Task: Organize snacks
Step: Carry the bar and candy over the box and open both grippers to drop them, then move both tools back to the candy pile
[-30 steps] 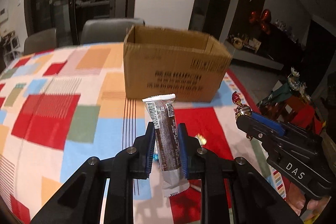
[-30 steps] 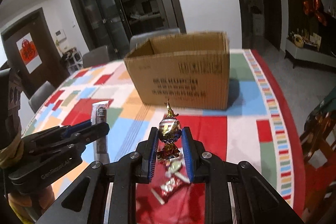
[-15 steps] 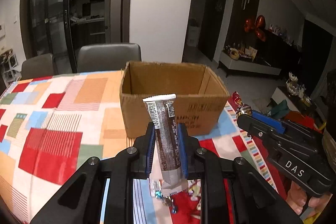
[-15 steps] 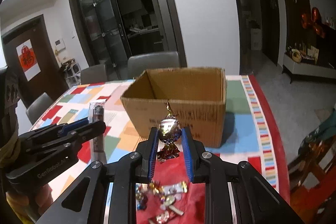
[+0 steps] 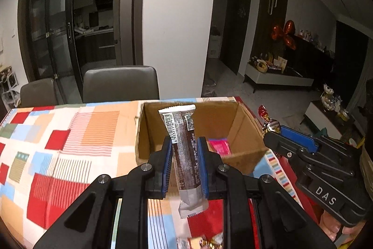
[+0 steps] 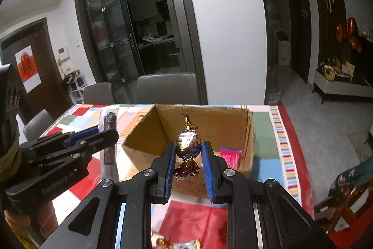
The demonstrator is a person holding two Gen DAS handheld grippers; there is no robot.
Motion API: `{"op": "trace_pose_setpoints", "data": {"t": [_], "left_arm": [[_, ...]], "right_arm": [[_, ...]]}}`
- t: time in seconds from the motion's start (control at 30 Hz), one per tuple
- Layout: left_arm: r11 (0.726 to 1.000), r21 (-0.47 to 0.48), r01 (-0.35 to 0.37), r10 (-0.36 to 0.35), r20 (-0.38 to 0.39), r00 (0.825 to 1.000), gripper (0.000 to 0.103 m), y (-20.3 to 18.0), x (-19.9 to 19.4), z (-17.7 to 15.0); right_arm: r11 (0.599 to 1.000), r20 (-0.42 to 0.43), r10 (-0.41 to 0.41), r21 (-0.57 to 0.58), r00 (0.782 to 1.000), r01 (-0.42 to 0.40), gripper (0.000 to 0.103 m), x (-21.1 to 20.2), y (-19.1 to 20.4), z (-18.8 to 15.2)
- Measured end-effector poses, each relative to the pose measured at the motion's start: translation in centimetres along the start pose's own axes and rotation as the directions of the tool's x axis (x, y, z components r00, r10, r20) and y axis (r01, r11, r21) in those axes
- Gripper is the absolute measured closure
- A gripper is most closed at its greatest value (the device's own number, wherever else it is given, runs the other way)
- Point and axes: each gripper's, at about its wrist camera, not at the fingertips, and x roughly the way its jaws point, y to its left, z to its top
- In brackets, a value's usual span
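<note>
The table (image 5: 70, 144) wears a patchwork cloth of red, orange, blue and white; an open cardboard box (image 5: 149, 132) sits toward its far right; loose wrapped sweets (image 6: 177, 243) lie scattered at the near edge.

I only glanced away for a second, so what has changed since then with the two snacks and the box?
Both grippers have risen toward the cardboard box, so its inside and a pink packet now show. The left gripper still clamps the chocolate bar; the right gripper still clamps the foil candy. Box unmoved.
</note>
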Motion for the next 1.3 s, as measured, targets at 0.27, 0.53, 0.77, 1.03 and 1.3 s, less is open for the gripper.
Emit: {"op": "trace_pose_setpoints", "data": {"t": [0.27,0.53,0.77,1.03,1.3], "left_arm": [[1.000,0.009,0.010,-0.009,-0.011,1.000,0.081,0.2,3.9,3.0],[1.000,-0.018,0.017,-0.018,-0.038,0.999,0.081,0.7,7.8,4.3],[0.995,0.019,-0.099,0.100,-0.014,0.995,0.045,0.5,8.9,4.0],[0.986,0.069,-0.154,0.152,0.033,0.988,0.041,0.0,4.7,1.4],[0.985,0.099,-0.144,0.137,0.077,0.988,0.035,-1.0,-0.2,-2.0]], "right_arm": [[0.999,-0.003,-0.021,-0.028,1.000,0.020,0.079,2.7,-0.3,2.3],[0.999,-0.041,-0.039,-0.029,0.998,0.038,0.079,5.9,-1.0,3.4],[0.997,-0.094,-0.077,-0.016,0.993,0.076,0.065,8.0,-1.6,3.2],[0.996,-0.064,-0.093,-0.012,0.994,0.092,0.062,5.0,-1.5,1.0],[0.999,-0.034,-0.047,0.003,0.998,0.048,0.062,0.5,-0.4,-1.9]]}}
